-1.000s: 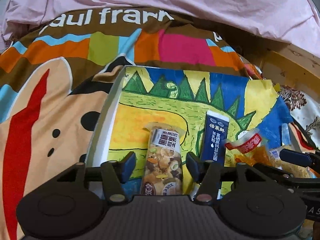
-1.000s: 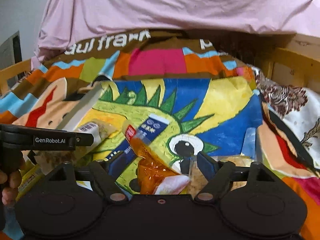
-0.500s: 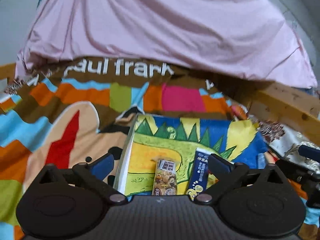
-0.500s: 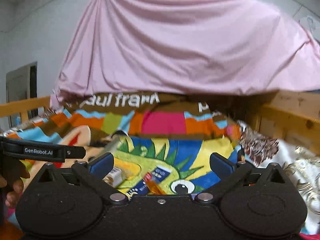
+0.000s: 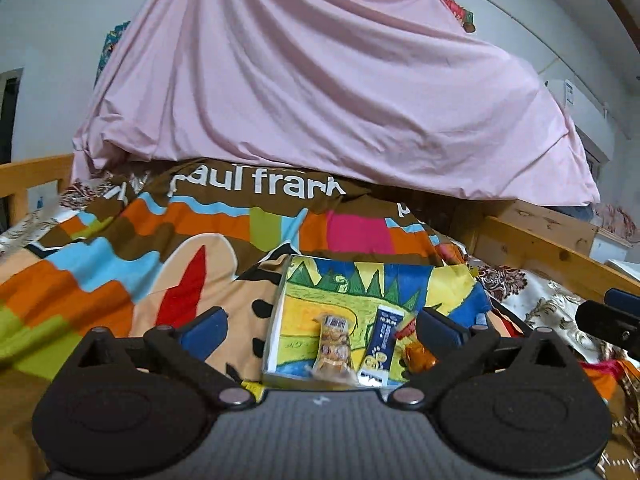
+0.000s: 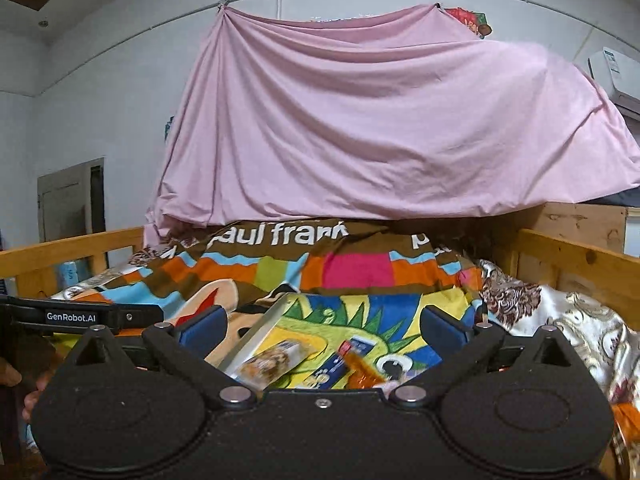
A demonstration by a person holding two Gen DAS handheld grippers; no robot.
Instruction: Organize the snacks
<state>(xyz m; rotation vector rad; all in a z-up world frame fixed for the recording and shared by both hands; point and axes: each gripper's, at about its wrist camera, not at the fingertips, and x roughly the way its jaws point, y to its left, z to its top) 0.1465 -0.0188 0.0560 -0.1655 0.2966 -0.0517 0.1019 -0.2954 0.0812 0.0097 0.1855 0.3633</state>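
The left gripper [image 5: 320,330] has its jaws spread as wide as they go, and nothing is between them. The right gripper [image 6: 322,326] is the same: jaws fully apart, nothing held. Both point only a little below level, over the bed, and no pad touches any snack.

Beyond the fingers lies a flat box with a dinosaur picture [image 5: 360,280] on the colourful blanket [image 5: 120,264]. On the box lie three snacks in a row, close to each other: a nut bar in a clear wrapper [image 5: 335,346], just beside it a dark blue packet [image 5: 382,346], and then an orange wrapped snack [image 5: 418,354], which may touch the blue packet. In the right wrist view the same three snacks [image 6: 316,360] lie near the lower edge of the box.

I judge that the snacks are already laid on the box and both hands are free, so one placing step seems finished. If more snacks remain, the next move calls for lowering a gripper to one and closing on its wrapper gently.

The left gripper's handle [image 6: 80,316] shows at the left of the right wrist view, with part of a hand [image 6: 28,396] below it. Behind the bed hangs a pink sheet [image 6: 380,128].
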